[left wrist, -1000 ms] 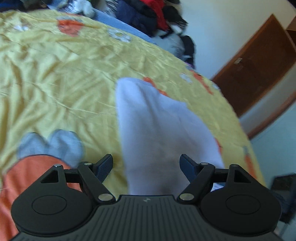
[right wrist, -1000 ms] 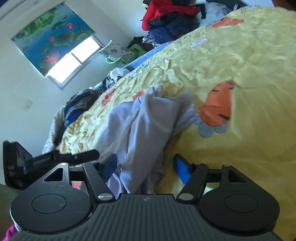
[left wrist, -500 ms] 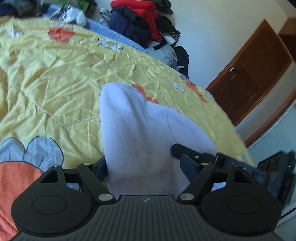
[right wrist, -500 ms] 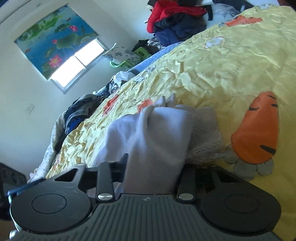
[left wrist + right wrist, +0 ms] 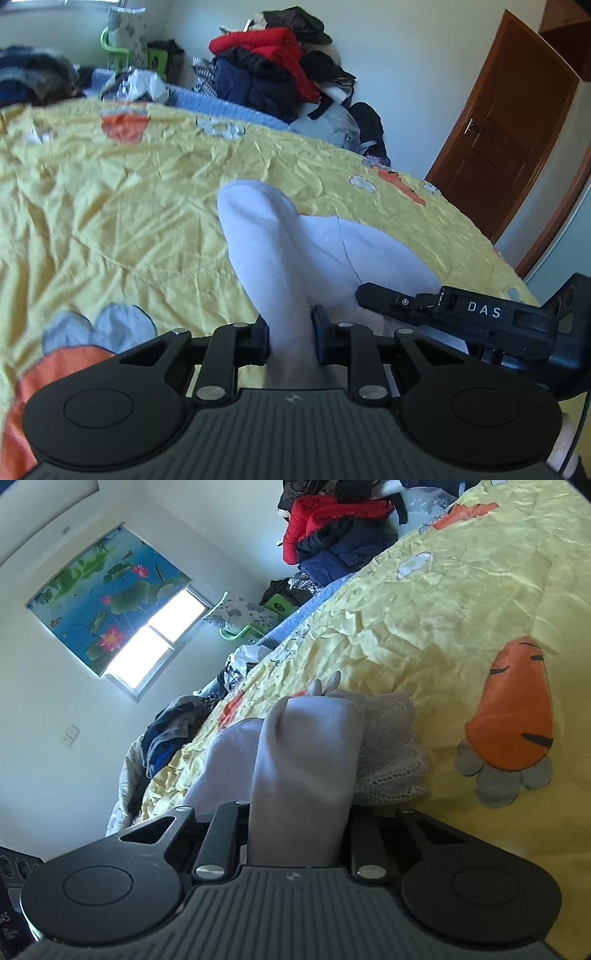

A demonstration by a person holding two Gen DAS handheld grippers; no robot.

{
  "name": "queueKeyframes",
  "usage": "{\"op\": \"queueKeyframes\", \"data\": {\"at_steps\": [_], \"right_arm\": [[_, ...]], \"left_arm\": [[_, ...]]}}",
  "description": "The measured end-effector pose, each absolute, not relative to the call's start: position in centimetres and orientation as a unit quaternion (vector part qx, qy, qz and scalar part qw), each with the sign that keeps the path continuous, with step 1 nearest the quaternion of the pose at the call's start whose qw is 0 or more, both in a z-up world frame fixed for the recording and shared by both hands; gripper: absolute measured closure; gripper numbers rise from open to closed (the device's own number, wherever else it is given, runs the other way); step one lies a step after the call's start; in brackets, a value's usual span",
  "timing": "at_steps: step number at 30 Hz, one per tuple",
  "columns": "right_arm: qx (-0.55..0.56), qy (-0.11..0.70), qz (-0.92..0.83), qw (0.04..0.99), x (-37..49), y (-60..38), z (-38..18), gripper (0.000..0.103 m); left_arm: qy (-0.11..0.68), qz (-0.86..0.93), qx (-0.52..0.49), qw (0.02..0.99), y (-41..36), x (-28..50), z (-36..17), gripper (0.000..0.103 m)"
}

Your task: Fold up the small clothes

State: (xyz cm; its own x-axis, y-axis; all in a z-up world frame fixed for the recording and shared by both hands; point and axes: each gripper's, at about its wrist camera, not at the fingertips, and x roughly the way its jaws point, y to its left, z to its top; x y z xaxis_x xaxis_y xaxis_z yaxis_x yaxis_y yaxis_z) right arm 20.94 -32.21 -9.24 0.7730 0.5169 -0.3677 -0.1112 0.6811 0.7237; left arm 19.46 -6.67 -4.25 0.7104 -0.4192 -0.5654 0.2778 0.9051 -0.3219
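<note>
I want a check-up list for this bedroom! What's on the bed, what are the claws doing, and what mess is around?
Surface: yellow bedspread, wrinkled, printed with carrots and flowers.
Job's things: pale lilac garment bunched on the bedspread; white lace piece touching it.
Clutter: clothes pile with a red jacket beyond the bed; more clothes along the window side.
Grippers: left claw has just been closing, now pinching the garment; right claw likewise closed on a fold.
Cables: nothing seen.
Surroundings: brown door, window with a lotus-print blind, white walls.
</note>
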Motion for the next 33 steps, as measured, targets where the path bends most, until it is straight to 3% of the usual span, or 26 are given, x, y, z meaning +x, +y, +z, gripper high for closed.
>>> {"op": "queueKeyframes", "data": {"at_steps": [12,20,22,24,26,28,30,33], "right_arm": [[0.354,0.272,0.218,0.868,20.9,-27.8,-5.9,0.078],[0.322,0.291,0.223,0.873,21.8,-23.4,-5.9,0.077],[0.297,0.302,0.208,0.881,22.2,-22.5,-6.3,0.076],[0.271,0.321,0.176,0.89,22.8,-21.8,-7.0,0.067],[0.256,0.331,0.14,0.897,23.1,-21.8,-7.5,0.056],[0.27,0.321,0.13,0.898,22.6,-22.8,-7.3,0.053],[0.262,0.306,0.101,0.91,21.4,-23.8,-6.5,0.047],[0.205,0.249,0.014,0.946,18.5,-24.5,-4.4,0.049]], "left_arm": [[0.306,-0.153,-0.095,0.935,-2.2,18.2,-0.7,0.081],[0.321,-0.111,-0.049,0.939,-0.2,18.4,-1.5,0.081],[0.333,-0.107,-0.04,0.936,-0.2,18.7,-2.5,0.081],[0.346,-0.097,-0.031,0.933,-0.3,19.0,-3.6,0.079],[0.344,-0.096,-0.037,0.933,0.1,18.7,-4.2,0.076],[0.342,-0.092,-0.047,0.934,0.7,18.1,-3.9,0.074],[0.336,-0.08,-0.047,0.937,1.5,17.4,-3.4,0.061],[0.322,-0.051,-0.039,0.945,2.6,16.3,-2.6,0.045]]}}
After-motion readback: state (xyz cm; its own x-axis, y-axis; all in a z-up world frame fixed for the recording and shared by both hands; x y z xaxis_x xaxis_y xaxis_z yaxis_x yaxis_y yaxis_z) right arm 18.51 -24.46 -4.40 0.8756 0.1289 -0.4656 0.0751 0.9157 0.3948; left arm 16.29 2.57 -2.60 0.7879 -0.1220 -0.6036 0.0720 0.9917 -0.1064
